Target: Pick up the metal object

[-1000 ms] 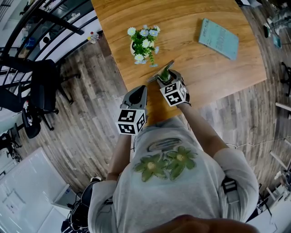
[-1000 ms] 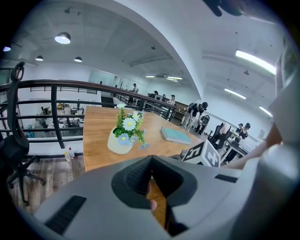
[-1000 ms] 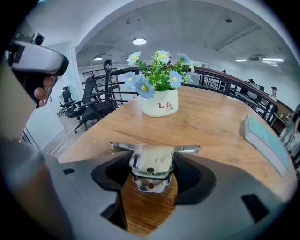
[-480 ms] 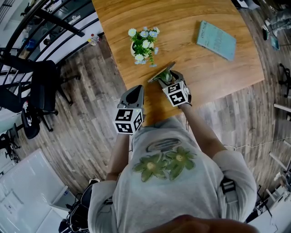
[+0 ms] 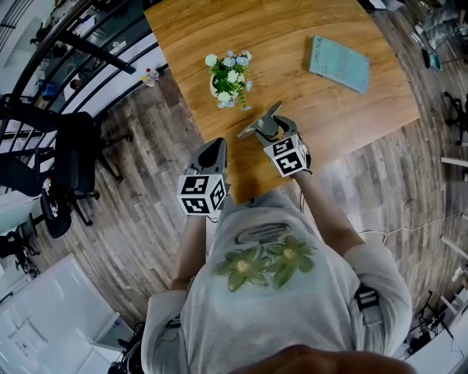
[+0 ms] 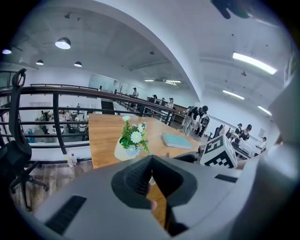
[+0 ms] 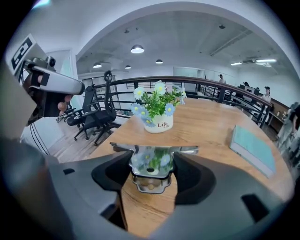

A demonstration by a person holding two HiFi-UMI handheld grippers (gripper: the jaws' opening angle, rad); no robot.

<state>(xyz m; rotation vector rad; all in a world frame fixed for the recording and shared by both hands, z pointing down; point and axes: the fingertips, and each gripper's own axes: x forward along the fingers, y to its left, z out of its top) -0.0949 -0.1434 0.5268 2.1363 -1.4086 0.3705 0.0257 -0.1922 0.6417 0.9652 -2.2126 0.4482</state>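
I see a wooden table along the frame's top. Flower pot upper centre; teal book upper right, well apart. Black chair at left on plank floor.

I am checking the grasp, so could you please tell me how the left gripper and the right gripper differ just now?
The right gripper is shut on the metal object; the left gripper is shut on nothing. The right gripper is over the table; the left gripper hangs by its edge. Each carries a marker cube.
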